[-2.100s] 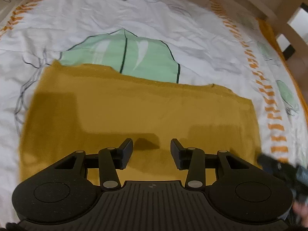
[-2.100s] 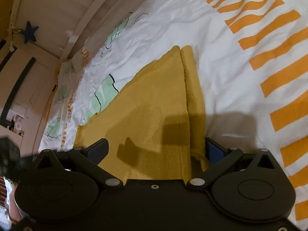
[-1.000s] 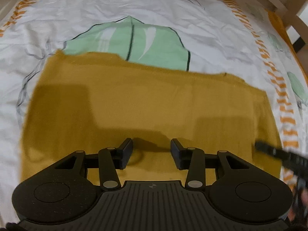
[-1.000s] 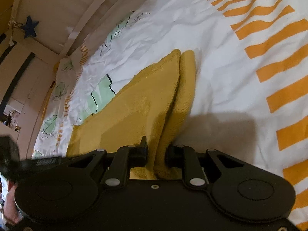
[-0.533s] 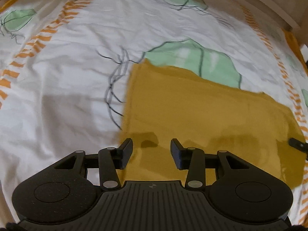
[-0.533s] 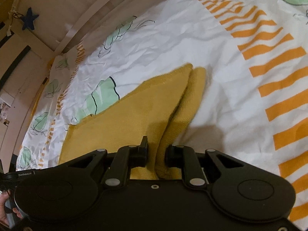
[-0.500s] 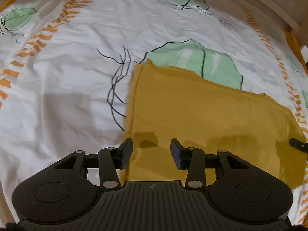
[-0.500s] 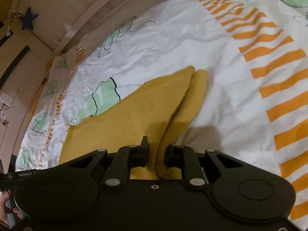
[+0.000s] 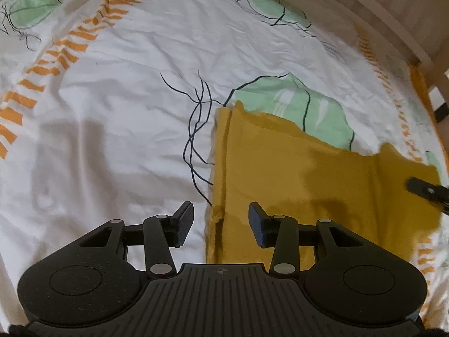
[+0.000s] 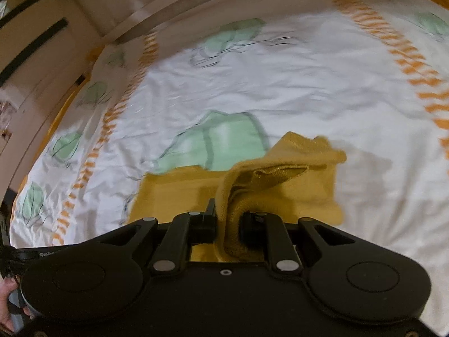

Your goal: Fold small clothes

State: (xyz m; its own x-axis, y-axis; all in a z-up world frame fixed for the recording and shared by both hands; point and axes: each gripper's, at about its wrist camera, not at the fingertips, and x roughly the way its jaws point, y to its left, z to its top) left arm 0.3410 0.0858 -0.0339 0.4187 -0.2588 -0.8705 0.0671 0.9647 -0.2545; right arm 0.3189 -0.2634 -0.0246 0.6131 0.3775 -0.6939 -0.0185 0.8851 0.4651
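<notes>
Left wrist view: the left tool [image 9: 221, 221] is hovering over the bed, its jaws standing moderately apart and gripping nothing. Between its fingertips the left border of the mustard-yellow knit garment [image 9: 308, 179] is showing, where a narrow strip of fabric is lying doubled along the edge. The garment is lying mostly flat on the bedspread [image 9: 118, 118], a white cover printed with green leaves, thin black lines and rows of orange dashes. The far edge of the garment is overlapping one green leaf [image 9: 291, 104]. At the right margin of this view, the dark tip of the right tool [image 9: 426, 189] is appearing over the garment's right side. A pale wooden bed frame [image 9: 393, 14] is curving along the top right.

Right wrist view (blurred): the right tool [image 10: 228, 219] is clamping a bunched fold of the garment [image 10: 280, 179] between narrowly set jaws. The pinched fabric is rising off the bedspread [image 10: 308, 90] as a raised ridge, with a loose corner curling over beyond it, while the rest of the garment is lying flat to the left and right of the ridge. At the lower left corner, part of a hand [image 10: 11, 303] is showing, gripping a dark handle.
</notes>
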